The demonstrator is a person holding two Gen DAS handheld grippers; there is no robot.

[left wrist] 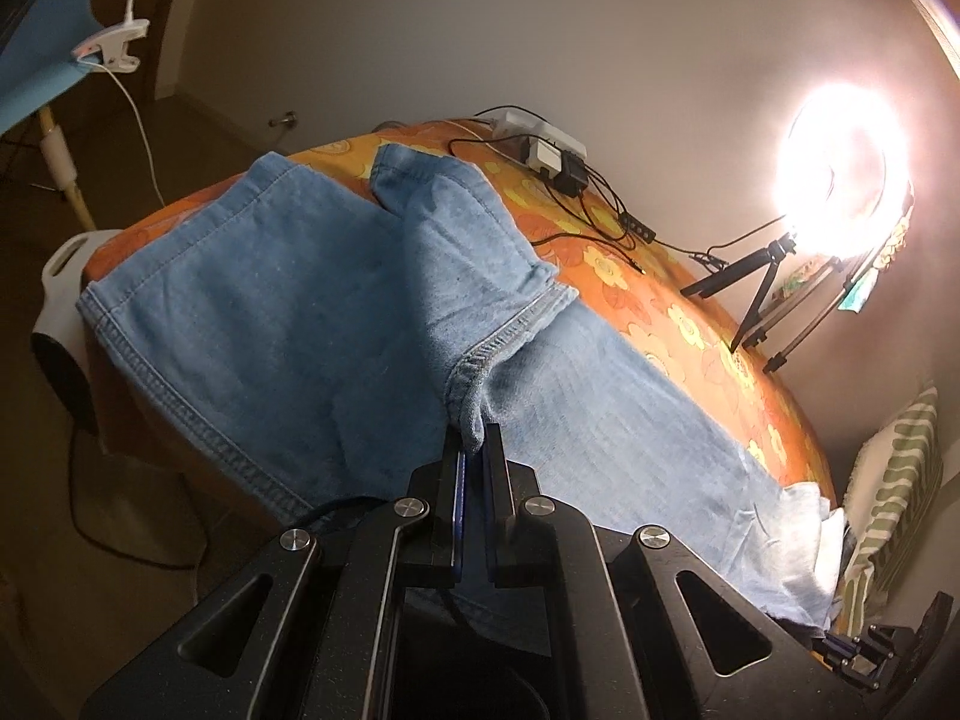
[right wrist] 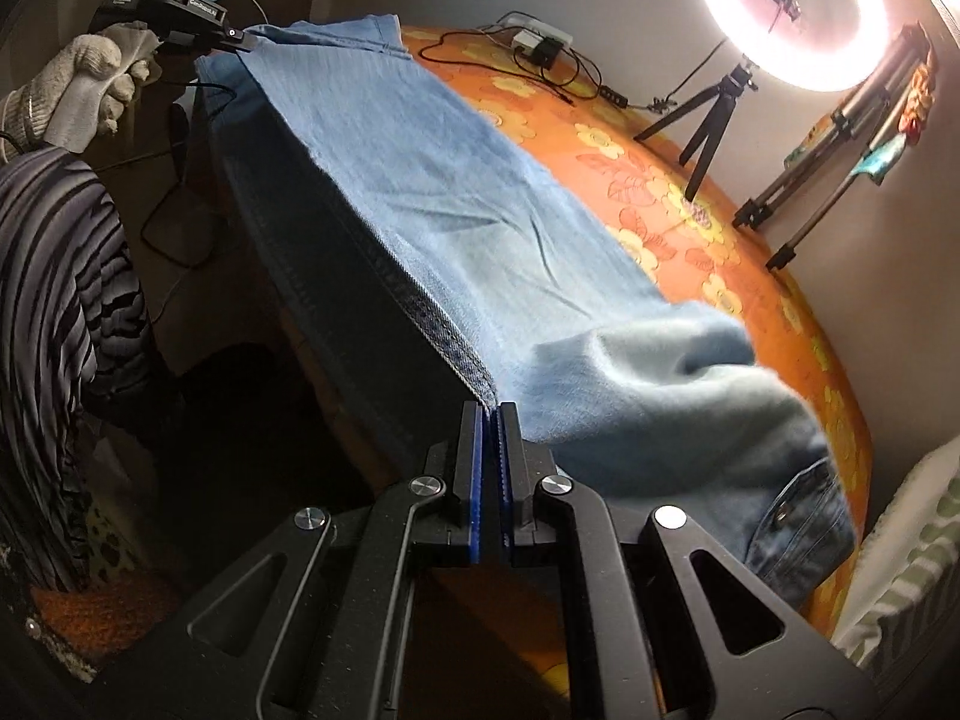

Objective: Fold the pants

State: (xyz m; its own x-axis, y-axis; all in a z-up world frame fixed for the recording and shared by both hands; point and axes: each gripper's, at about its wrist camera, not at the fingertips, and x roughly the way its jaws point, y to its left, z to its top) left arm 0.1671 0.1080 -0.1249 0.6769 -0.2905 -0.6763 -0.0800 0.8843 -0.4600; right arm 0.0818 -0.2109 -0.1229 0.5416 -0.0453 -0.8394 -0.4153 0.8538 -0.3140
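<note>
The left gripper (left wrist: 473,441) fingers are clenched on a hem corner of the pants (left wrist: 252,324). The right gripper (right wrist: 492,420) fingers pinch the stitched side seam. Soft, pale blue denim lies over the orange flowered worktop (right wrist: 690,180).

We find a domestic room set up for recording: an orange flower-patterned cloth (right wrist: 660,180) covers the surface, a lit ring light on a black tripod (right wrist: 792,12) stands against plain walls, beside a white power strip (right wrist: 534,36) with tangled cables.
</note>
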